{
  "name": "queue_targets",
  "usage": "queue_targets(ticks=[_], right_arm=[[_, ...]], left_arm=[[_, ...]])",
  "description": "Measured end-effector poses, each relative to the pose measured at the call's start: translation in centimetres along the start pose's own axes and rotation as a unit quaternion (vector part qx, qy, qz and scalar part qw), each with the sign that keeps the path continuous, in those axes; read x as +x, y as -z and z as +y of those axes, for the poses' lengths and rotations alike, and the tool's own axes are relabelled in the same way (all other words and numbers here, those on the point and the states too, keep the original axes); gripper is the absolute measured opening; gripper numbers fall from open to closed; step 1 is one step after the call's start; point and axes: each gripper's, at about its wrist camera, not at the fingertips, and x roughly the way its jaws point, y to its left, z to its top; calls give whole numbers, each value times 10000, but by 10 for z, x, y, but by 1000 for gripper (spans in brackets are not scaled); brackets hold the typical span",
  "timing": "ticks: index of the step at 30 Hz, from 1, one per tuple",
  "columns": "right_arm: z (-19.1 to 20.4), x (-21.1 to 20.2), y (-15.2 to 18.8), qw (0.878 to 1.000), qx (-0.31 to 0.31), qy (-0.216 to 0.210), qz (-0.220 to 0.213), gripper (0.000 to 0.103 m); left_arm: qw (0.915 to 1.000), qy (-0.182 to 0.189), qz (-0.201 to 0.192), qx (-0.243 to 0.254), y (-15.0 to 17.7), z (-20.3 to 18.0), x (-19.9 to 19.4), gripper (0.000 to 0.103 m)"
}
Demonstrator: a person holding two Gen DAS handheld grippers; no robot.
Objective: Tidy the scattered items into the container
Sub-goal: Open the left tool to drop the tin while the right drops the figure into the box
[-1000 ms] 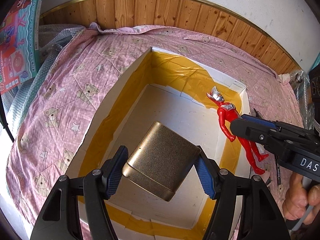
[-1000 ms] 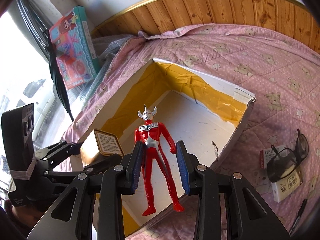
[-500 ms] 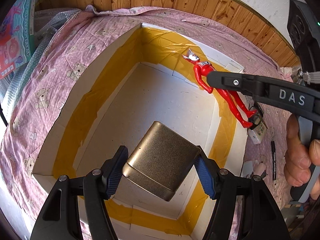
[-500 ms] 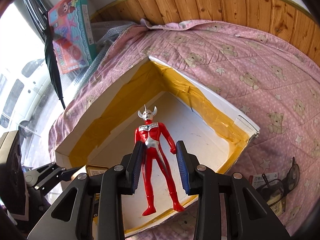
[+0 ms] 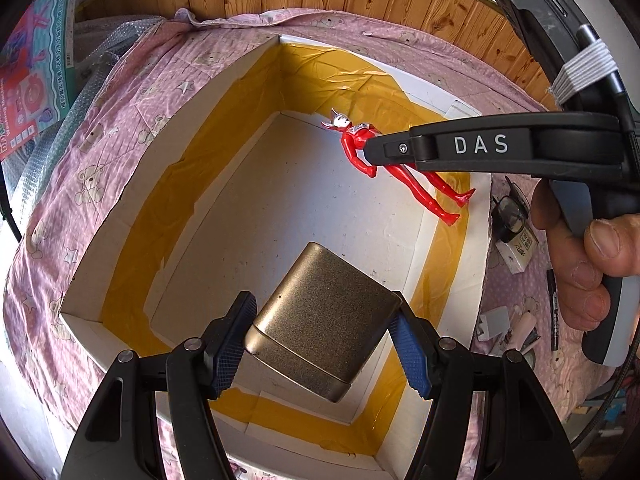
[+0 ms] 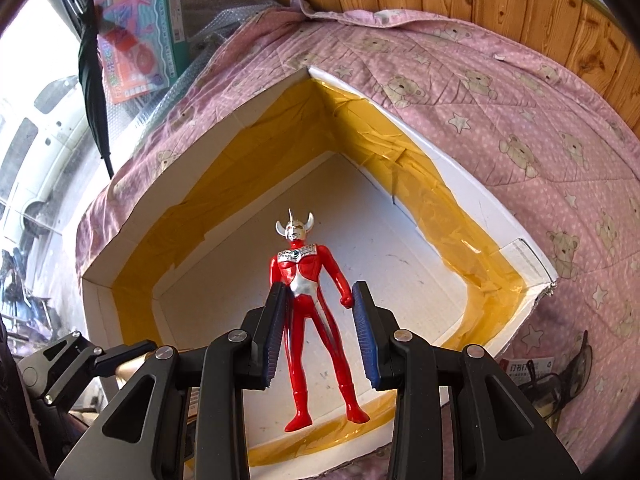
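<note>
Tin (image 5: 324,320) pinched in left tool (image 5: 322,344); right tool (image 6: 320,334) spread (figure (image 6: 310,304) between).

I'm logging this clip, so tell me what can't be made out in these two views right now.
- Right gripper on the red figure: the pads look parted in the right wrist view, so contact is unclear.
- Gold tin underside: hidden by itself, left wrist view.
- Glasses: cut off by the gripper's body.
- Small items on the quilt: too small, left wrist view.
</note>
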Motion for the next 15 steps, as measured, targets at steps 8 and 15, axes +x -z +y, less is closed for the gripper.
queue_targets(ticks=[8, 15], right_arm=[[16, 10, -4, 9987, -425, 92, 262, 35], [23, 18, -4, 9975, -556, 114, 429, 35]], left_arm=[[9999, 86, 71, -71, 6, -2, 2, 67], [9998, 142, 113, -103, 10, -2, 4, 68]])
